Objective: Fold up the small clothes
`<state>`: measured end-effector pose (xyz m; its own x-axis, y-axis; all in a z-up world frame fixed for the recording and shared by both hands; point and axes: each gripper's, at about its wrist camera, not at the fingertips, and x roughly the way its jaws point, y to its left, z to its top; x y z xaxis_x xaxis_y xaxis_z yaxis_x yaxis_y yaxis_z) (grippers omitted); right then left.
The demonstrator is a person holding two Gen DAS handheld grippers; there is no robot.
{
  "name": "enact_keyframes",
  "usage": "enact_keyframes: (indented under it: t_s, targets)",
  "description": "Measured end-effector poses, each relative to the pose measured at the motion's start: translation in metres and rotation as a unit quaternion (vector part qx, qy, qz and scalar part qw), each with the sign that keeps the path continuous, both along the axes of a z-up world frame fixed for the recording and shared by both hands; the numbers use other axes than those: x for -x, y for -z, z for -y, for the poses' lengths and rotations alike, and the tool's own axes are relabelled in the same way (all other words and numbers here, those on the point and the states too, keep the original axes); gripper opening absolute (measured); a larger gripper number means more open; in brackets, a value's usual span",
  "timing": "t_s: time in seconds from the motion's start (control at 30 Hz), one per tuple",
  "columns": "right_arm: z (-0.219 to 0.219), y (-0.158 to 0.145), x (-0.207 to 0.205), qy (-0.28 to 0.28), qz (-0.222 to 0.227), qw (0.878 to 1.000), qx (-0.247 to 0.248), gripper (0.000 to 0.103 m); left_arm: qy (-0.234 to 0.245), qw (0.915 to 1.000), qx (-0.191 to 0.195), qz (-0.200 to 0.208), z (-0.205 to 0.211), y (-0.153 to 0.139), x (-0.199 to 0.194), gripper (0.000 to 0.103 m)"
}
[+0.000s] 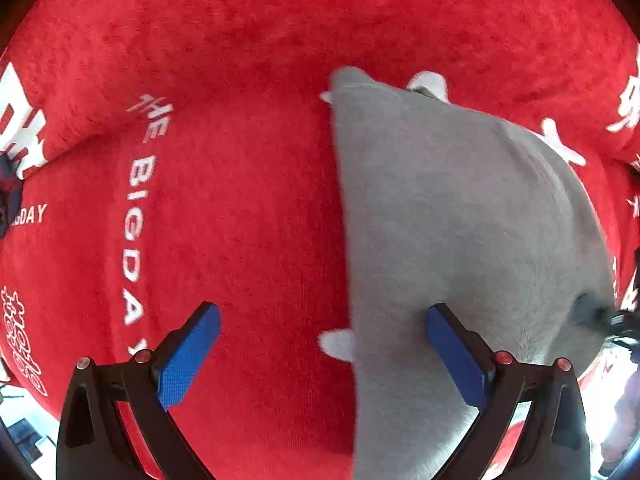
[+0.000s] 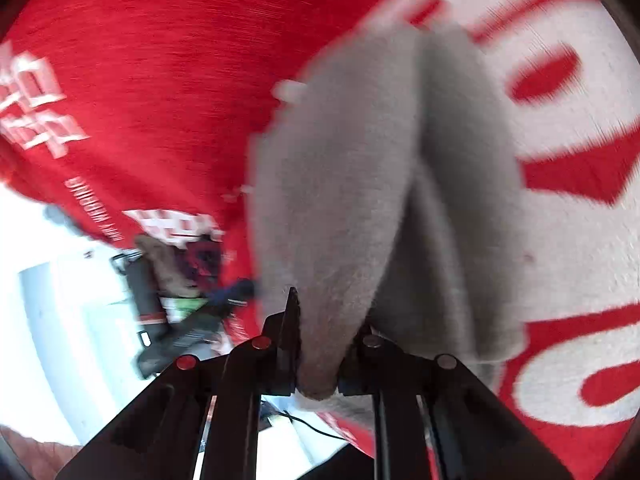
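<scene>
Over the red cloth (image 1: 240, 208), right claw (image 2: 318, 360) clamped on the grey garment (image 1: 460, 220) to carry its fold; left claw (image 1: 324, 344) spread apart, straddling its edge.

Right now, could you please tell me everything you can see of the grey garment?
The grey garment is a small, soft, fleecy-looking piece with white bits peeking from its edges. It lies on the red printed cloth, folded along a straight left edge. The right gripper is shut on a bunched corner, lifting it into two puffed lobes. The open left gripper straddles its near edge; contact cannot be told.
</scene>
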<state>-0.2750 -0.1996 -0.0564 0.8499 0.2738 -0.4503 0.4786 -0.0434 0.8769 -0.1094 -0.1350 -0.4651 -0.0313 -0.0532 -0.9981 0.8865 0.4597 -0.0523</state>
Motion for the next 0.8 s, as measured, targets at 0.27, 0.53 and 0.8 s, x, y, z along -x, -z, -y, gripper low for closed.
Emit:
enact_keyframes:
  t_s: [0.27, 0.53, 0.8]
  targets:
    - [-0.007, 0.008, 0.031, -0.048, -0.159, 0.985, 0.040, 0.014, 0.067, 0.9977, 0.004, 0.002, 0.011, -0.001, 0.056, 0.103]
    - [-0.012, -0.045, 0.067, 0.003, -0.180, 0.979, 0.095, 0.033, 0.052, 0.9984, -0.006, 0.023, -0.004, -0.033, 0.048, 0.103]
    - [-0.029, -0.026, 0.043, -0.066, -0.270, 0.953, 0.124, 0.050, 0.025, 0.9993, 0.025, -0.007, -0.025, -0.061, 0.052, 0.103]
